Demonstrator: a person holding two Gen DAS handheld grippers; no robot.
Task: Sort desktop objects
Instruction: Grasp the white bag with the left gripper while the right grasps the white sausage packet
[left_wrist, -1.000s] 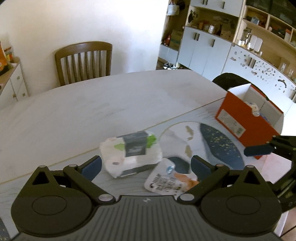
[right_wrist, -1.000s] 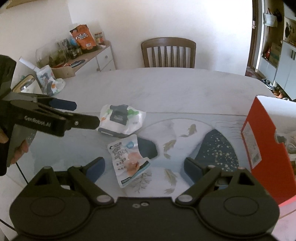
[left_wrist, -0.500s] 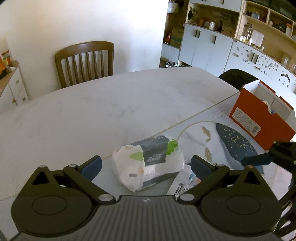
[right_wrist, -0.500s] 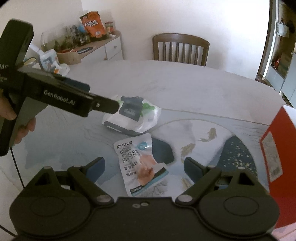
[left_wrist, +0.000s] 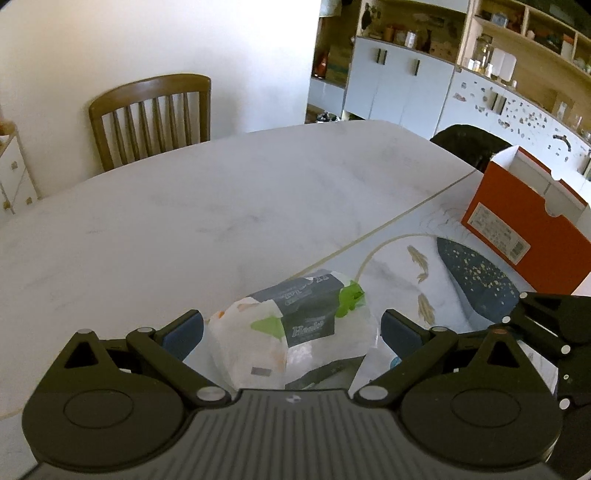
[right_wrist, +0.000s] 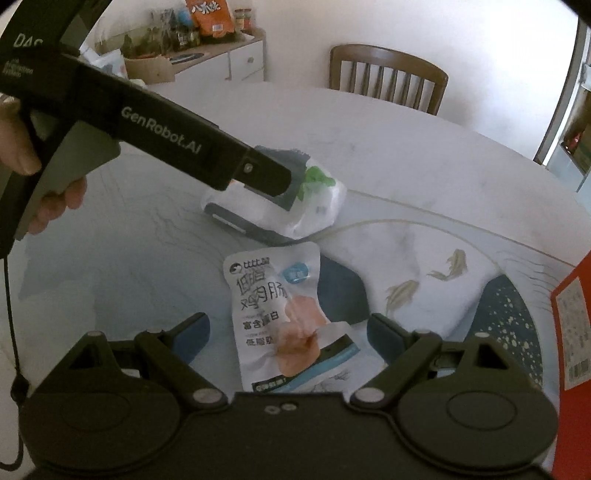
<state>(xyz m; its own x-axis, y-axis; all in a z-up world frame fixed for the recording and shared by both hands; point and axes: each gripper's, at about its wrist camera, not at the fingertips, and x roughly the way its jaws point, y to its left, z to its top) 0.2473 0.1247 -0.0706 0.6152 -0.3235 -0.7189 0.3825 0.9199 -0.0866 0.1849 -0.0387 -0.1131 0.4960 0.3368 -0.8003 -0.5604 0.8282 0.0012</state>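
Note:
A white tissue pack (left_wrist: 291, 336) with a dark grey band and green tab lies between the open fingers of my left gripper (left_wrist: 291, 332); whether the pads touch it I cannot tell. From the right wrist view the same pack (right_wrist: 314, 206) is partly hidden by the left gripper's black body (right_wrist: 162, 140). A flat white snack pouch (right_wrist: 284, 314) with dark lettering lies on the mat between the fingers of my open right gripper (right_wrist: 288, 332). An orange shoebox (left_wrist: 524, 229) stands open at the right.
A printed mat with fish (right_wrist: 424, 284) covers the near part of the white marble table (left_wrist: 221, 206). A wooden chair (left_wrist: 155, 114) stands at the far side. A person's hand (right_wrist: 22, 155) holds the left gripper. A sideboard (right_wrist: 207, 59) carries jars and a snack bag.
My left gripper has moved forward and down over the tissue pack, which now sits between its fingers. My right gripper has closed in on the snack pouch. Both stayed open.

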